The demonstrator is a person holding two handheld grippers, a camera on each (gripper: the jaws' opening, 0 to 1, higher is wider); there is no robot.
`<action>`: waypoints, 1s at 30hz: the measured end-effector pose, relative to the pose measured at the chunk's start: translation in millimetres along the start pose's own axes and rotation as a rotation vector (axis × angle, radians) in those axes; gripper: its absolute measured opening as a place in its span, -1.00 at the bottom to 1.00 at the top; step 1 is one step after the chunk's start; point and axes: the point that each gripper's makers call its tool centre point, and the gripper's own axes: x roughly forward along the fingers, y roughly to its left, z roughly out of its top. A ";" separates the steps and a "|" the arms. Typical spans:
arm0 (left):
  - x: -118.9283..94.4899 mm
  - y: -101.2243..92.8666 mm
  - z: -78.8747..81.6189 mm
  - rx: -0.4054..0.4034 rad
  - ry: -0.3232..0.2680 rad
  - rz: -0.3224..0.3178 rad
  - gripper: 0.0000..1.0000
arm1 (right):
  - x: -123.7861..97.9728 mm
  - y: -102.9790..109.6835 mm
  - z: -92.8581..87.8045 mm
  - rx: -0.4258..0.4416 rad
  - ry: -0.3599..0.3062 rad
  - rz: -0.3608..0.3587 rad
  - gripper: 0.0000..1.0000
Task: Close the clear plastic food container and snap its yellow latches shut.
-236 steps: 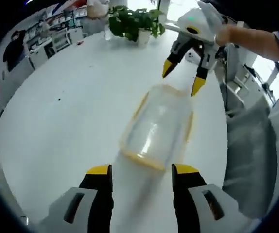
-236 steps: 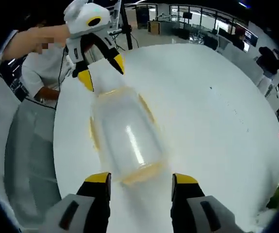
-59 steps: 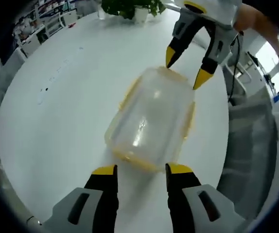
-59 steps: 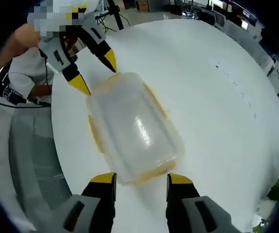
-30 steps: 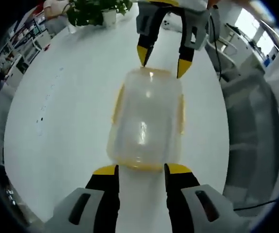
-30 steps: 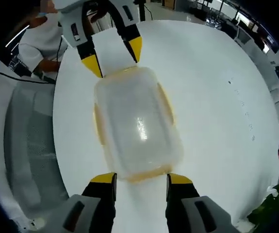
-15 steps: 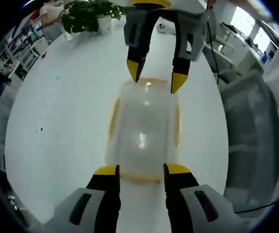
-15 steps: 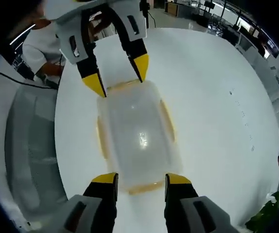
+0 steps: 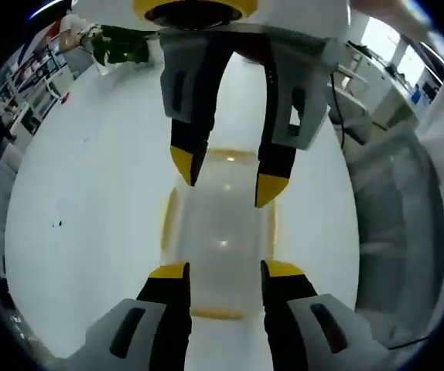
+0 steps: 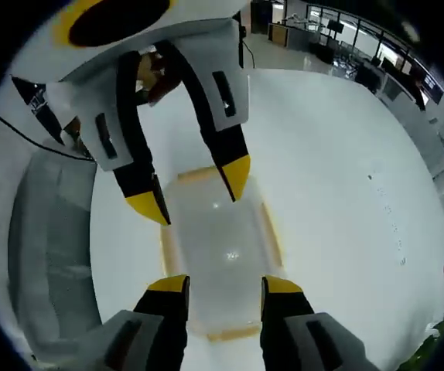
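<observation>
The left tongs (image 9: 216, 268) hover parted and empty over the near end of the clear plastic food container (image 9: 219, 232), which lies lid-on upon the white tabletop (image 9: 83, 193). Its long axis runs straight between the two tongs. The right tongs (image 10: 216, 284), equally parted and empty, face it from the opposite end. Yellow latches (image 9: 167, 222) line both long sides; open tabletop surrounds it, the table's edge lying to one side.

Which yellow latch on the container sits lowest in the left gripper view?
The short-end latch of the container, seen between the left gripper's yellow tips; the others line the long sides and far end.
</observation>
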 end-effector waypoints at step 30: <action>8.1 -20.0 10.2 -0.047 -0.073 0.025 -0.34 | 2.9 -16.2 17.3 -0.045 -0.067 -0.009 -0.30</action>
